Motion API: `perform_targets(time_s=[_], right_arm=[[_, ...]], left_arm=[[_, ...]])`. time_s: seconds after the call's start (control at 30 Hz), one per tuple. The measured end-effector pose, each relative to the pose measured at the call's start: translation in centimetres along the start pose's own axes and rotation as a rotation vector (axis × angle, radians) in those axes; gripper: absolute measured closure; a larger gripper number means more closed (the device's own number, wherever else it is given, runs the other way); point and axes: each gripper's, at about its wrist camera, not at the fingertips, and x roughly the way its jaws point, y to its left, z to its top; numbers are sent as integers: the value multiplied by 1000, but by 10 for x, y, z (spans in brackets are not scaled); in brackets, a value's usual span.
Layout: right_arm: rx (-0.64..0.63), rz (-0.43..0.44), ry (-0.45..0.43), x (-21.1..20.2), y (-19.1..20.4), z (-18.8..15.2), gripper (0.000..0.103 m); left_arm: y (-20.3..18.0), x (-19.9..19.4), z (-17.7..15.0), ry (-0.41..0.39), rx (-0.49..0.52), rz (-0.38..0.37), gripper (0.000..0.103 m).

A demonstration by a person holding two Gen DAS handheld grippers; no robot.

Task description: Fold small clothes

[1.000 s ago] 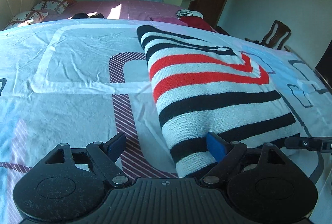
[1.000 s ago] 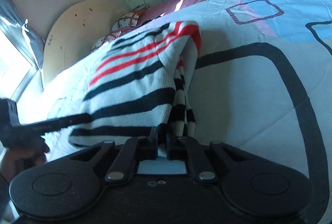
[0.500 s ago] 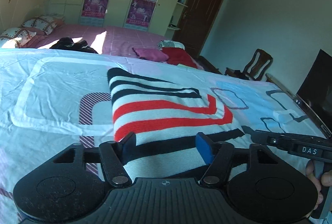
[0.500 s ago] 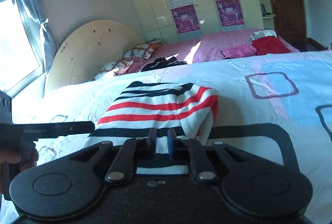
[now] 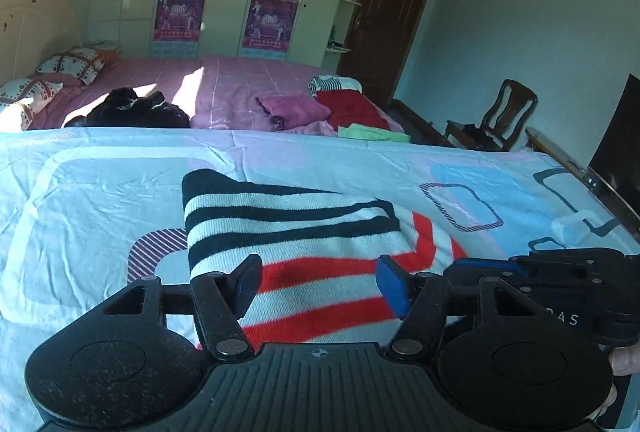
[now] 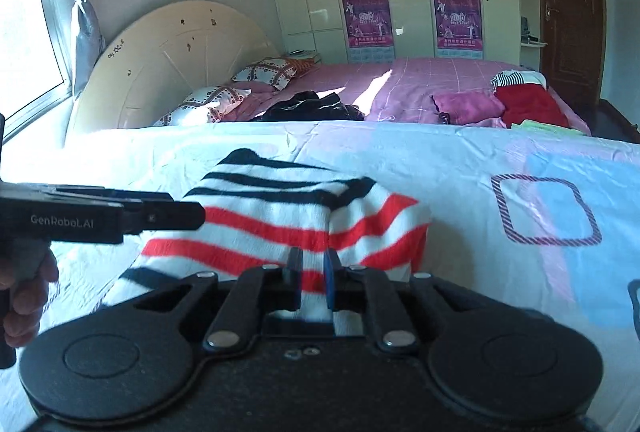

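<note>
Two tongs are over the bed cover [image 5: 100, 192]. The left tongs [image 5: 320, 284] stand apart above the striped sweater [image 5: 304, 232], which lies folded at the frame centre. The right tongs [image 6: 311, 278] stand almost together, with a fold of the sweater between them.

Ribbed knit striped sweater [image 5: 304, 232] on smooth, creased cotton bedsheet [image 5: 100, 192]
</note>
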Motion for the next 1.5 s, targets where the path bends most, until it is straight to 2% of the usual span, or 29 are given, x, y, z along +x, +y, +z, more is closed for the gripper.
perform_targets(time_s=[0.07, 0.1, 0.13, 0.17, 0.23, 0.27, 0.3, 0.37, 0.43, 0.5, 0.6, 0.8, 0.9, 0.97, 1.0, 1.03, 1.07, 1.2, 1.37, 1.5], right_arm=[[8, 7, 33, 23, -5, 8, 90], [-4, 1, 69, 36, -7, 6, 95], [-21, -15, 94, 46, -10, 2, 96], [-26, -13, 81, 47, -12, -1, 98], [-44, -6, 106, 44, -11, 5, 98], [-52, -7, 100, 41, -9, 10, 96], [-55, -5, 70, 37, -8, 15, 89], [-53, -5, 25, 39, -10, 28, 88], [-42, -14, 41, 56, -13, 36, 89], [-49, -34, 123, 84, -17, 35, 92], [-58, -44, 102, 92, -20, 28, 93], [-86, -68, 105, 80, -12, 33, 90], [-125, -39, 73, 52, 1, 33, 86], [-145, -17, 80, 40, 10, 25, 87], [-166, -26, 122, 43, 12, 16, 89], [-185, -39, 135, 48, 14, 7, 89], [-184, -42, 111, 47, 13, 4, 89], [-131, -56, 119, 38, 14, 10, 88], [-172, -32, 76, -4, 26, -5, 85], [-178, -11, 99, -17, 32, -21, 85]], left_arm=[[4, 24, -1, 59, 8, 18, 40], [2, 35, -7, 81, 35, 36, 40], [1, 36, -12, 67, 63, 41, 40], [-1, 35, -15, 55, 80, 43, 40], [-1, 29, -9, 60, 73, 41, 40], [-1, 24, -5, 43, 60, 31, 40], [0, 21, 0, 19, 59, 29, 40], [4, 27, 11, 2, 60, 55, 40], [11, 43, 18, 36, 34, 55, 40], [13, 67, 13, 107, 60, 73, 40], [10, 69, 7, 86, 79, 82, 39], [1, 57, 9, 78, 94, 92, 39], [-6, 33, 10, 41, 114, 61, 39], [-10, 26, 2, 58, 124, 57, 39], [-11, 30, -5, 82, 141, 69, 39], [-13, 32, -11, 65, 157, 76, 38], [-14, 33, -13, 58, 159, 83, 36], [-21, 25, -8, 73, 151, 113, 36], [-31, -7, -20, 62, 167, 113, 35], [-34, -20, -31, 64, 153, 126, 35]])
